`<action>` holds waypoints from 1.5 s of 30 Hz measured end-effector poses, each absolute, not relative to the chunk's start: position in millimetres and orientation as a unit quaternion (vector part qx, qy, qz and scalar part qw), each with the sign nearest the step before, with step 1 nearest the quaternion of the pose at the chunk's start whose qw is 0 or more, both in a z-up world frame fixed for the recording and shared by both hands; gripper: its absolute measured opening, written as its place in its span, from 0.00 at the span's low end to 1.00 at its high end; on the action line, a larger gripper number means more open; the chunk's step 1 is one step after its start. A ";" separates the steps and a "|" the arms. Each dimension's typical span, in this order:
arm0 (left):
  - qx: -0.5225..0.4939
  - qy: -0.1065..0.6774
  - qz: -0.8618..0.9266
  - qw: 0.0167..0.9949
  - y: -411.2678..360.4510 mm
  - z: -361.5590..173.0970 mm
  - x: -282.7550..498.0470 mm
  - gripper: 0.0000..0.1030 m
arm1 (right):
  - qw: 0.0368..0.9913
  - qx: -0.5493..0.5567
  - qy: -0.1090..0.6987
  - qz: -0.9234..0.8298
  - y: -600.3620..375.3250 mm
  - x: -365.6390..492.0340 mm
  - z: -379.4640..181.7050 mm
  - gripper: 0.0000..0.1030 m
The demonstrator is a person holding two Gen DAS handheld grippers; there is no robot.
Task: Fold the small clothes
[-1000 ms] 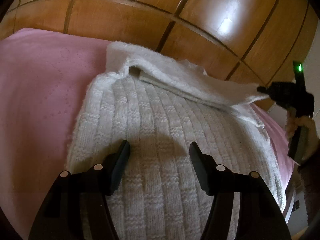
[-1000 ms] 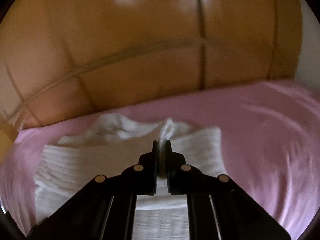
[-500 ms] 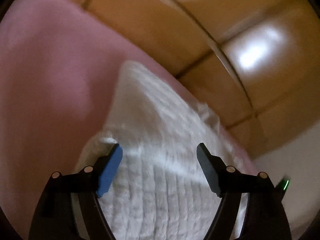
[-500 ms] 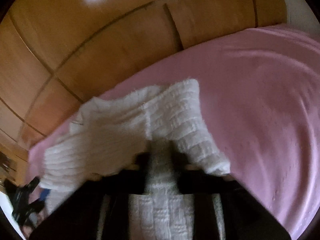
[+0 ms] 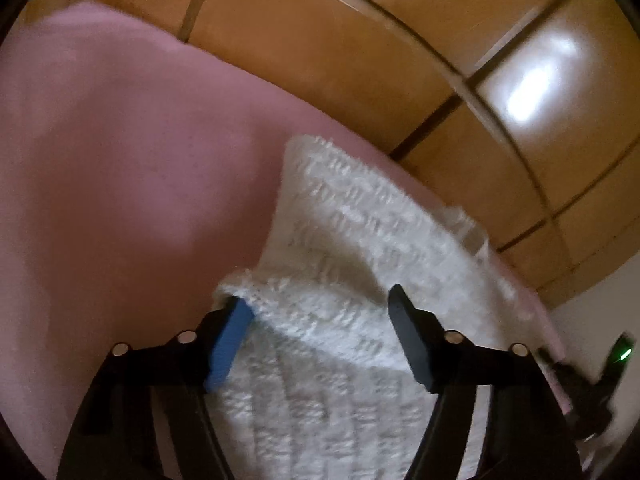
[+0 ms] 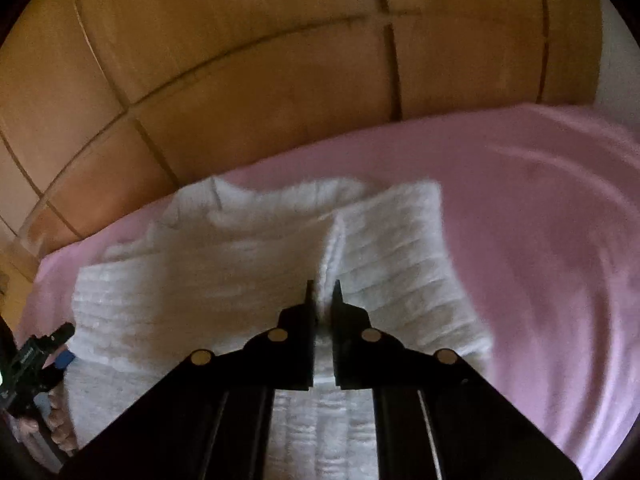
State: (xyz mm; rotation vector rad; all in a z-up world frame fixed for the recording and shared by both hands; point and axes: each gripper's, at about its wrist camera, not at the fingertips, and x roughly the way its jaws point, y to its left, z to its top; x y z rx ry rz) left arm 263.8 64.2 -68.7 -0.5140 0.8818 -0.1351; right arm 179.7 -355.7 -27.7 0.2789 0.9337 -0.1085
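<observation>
Right wrist view, right tongs [image 6: 322,292] pinching white knit [image 6: 192,280] ridge, left tongs [image 5: 320,320] spread wide (closing) astride it.

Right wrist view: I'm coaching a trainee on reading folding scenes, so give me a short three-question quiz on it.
1. True or false: the right hand-held gripper is shut on a pinched ridge of the white knitted garment.
2. The garment lies on: A) a pink cover; B) a bare wooden table; C) a blue mat.
3. Fill the gap: the panelling behind the bed is made of ____.

Key: 1 true; 2 A; 3 wood.
</observation>
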 end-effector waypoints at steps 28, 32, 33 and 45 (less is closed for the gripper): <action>-0.123 0.470 0.076 0.871 61.3 -67.6 347.9 0.75 | 0.891 0.095 0.444 -0.020 -311.1 189.0 -44.1 0.80; -0.100 0.450 0.094 0.882 57.7 -73.0 342.7 0.75 | 0.886 0.082 0.456 -0.024 -307.7 196.4 -60.0 0.87; -0.107 0.449 0.098 0.882 61.1 -71.9 340.8 0.75 | 0.886 0.077 0.457 -0.026 -306.4 196.6 -59.7 0.88; -0.065 0.367 0.061 0.926 24.6 -25.9 242.2 0.75 | 0.889 0.058 0.454 -0.034 -297.2 199.1 -59.7 0.93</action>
